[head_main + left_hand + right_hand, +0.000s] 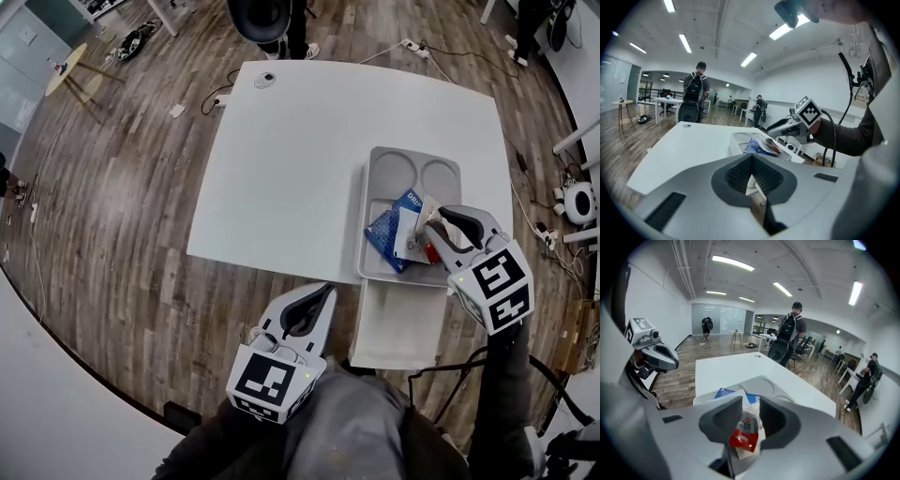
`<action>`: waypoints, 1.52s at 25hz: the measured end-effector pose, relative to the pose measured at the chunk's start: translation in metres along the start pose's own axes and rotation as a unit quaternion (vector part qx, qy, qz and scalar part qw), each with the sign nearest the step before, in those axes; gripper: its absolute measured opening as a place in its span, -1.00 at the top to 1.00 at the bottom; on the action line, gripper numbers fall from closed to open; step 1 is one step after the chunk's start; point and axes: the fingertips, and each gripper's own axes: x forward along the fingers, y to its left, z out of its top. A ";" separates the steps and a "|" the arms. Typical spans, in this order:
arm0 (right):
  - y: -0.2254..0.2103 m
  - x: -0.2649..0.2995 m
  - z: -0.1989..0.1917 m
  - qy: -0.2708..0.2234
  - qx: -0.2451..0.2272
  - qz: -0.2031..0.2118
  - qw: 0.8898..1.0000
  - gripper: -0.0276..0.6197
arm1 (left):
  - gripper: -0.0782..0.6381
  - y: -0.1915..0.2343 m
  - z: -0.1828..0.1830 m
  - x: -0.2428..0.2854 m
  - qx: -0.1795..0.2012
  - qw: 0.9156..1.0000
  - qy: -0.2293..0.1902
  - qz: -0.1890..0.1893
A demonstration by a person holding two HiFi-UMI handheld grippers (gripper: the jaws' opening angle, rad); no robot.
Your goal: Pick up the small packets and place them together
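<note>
A grey tray (375, 178) lies at the right of the white table (281, 169). In its near compartment lie a blue packet (384, 236) and a white packet (409, 232). My right gripper (439, 223) hovers over that compartment with a small red and white packet (746, 432) between its jaws. The jaws stand apart, and the pads do not visibly press on it. My left gripper (323, 292) hangs off the table's near edge, left of the tray, shut and empty. The left gripper view shows the tray (736, 140), the blue packet (757, 147) and the right gripper (776, 127).
A flat white sheet (398, 328) sticks out below the tray's near end. A small round object (265, 80) sits at the table's far edge. A person with a backpack (696, 89) stands beyond the table. Cables (422, 49) run over the wooden floor.
</note>
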 end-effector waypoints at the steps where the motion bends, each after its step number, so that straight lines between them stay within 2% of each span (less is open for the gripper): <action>1: -0.002 -0.004 0.000 -0.005 0.004 -0.005 1.000 0.60 | 0.79 -0.002 0.000 0.001 0.002 1.000 0.000 -0.003; 7: -0.017 -0.028 -0.007 -0.034 0.032 -0.053 0.998 0.60 | 0.79 -0.015 -0.003 0.005 0.011 1.000 0.004 -0.028; 11: -0.022 -0.053 -0.009 -0.070 0.069 -0.083 0.992 0.60 | 0.79 -0.023 -0.006 0.009 0.014 0.998 0.007 -0.059; 16: -0.024 -0.086 -0.007 -0.138 0.146 -0.124 0.972 0.61 | 0.79 -0.020 -0.012 0.020 0.034 0.994 0.027 -0.098; 19: -0.017 -0.099 -0.017 -0.163 0.170 -0.143 0.961 0.61 | 0.79 -0.025 -0.010 0.021 0.051 0.993 0.025 -0.107; 23: 0.001 -0.121 -0.042 -0.202 0.205 -0.140 0.947 0.61 | 0.79 -0.049 -0.023 0.007 0.060 0.994 0.026 -0.090; 27: 0.023 -0.146 -0.063 -0.256 0.274 -0.115 0.920 0.61 | 0.79 -0.086 -0.039 -0.015 0.062 0.995 0.017 -0.076; 28: 0.032 -0.156 -0.067 -0.261 0.278 -0.106 0.918 0.61 | 0.79 -0.100 -0.044 -0.022 0.061 0.995 0.017 -0.072; 31: 0.061 -0.187 -0.077 -0.256 0.251 -0.100 0.928 0.61 | 0.79 -0.140 -0.054 -0.045 0.058 0.997 0.010 -0.058; 32: 0.068 -0.196 -0.080 -0.259 0.248 -0.102 0.928 0.61 | 0.79 -0.150 -0.056 -0.050 0.062 0.996 0.006 -0.057; 35: 0.084 -0.218 -0.096 -0.270 0.264 -0.106 0.920 0.64 | 0.79 -0.173 -0.060 -0.061 0.074 0.995 -0.008 -0.061; 37: 0.097 -0.225 -0.107 -0.270 0.272 -0.110 0.917 0.81 | 0.79 -0.184 -0.066 -0.068 0.078 0.995 -0.011 -0.064; 38: 0.105 -0.226 -0.111 -0.269 0.273 -0.110 0.917 0.82 | 0.79 -0.189 -0.070 -0.070 0.079 0.995 -0.012 -0.065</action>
